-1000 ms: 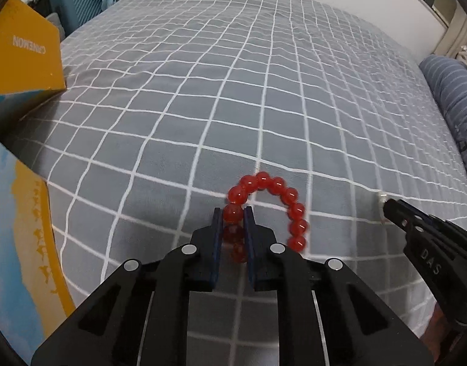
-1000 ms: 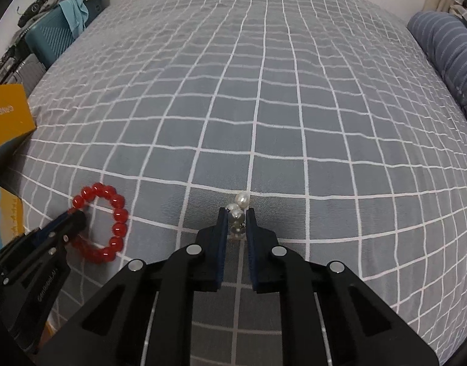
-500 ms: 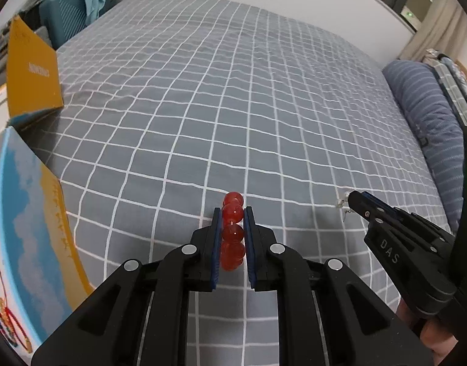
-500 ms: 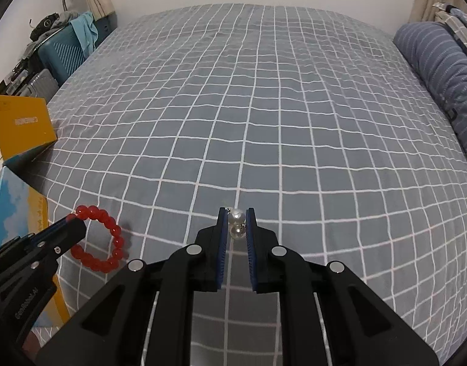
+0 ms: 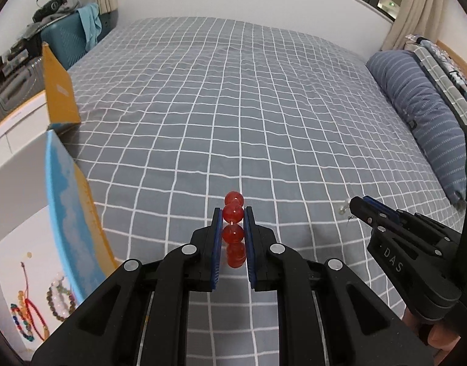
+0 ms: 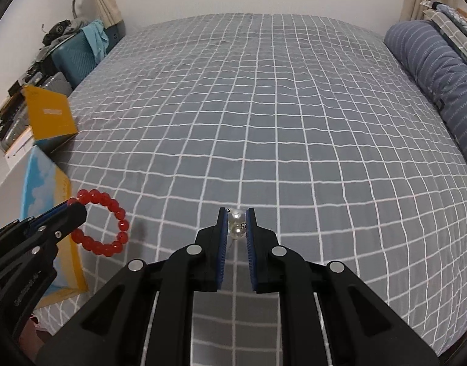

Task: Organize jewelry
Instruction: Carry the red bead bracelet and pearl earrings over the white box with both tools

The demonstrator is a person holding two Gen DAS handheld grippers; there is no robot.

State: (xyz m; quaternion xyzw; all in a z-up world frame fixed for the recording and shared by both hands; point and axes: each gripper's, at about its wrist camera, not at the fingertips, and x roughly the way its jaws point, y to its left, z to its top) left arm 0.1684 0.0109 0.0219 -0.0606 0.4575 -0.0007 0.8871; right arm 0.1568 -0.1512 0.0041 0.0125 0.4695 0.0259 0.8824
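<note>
My left gripper is shut on a red bead bracelet, seen edge-on between the blue pads and lifted above the grey checked bed. In the right wrist view the same red bracelet hangs as a ring from the left gripper. My right gripper is shut on a pearl earring with two pearls, also held above the bed. The left wrist view shows the right gripper at the right with the small pearl piece at its tip.
An open box with a blue and yellow lid stands off the bed's left edge; several bead bracelets lie in it. A yellow box sits further back. A striped blue pillow lies at the right.
Both grippers have risen off the bed with their pieces. The red bracelet now hangs edge-on in the left gripper, and the box at the left has come into view.
</note>
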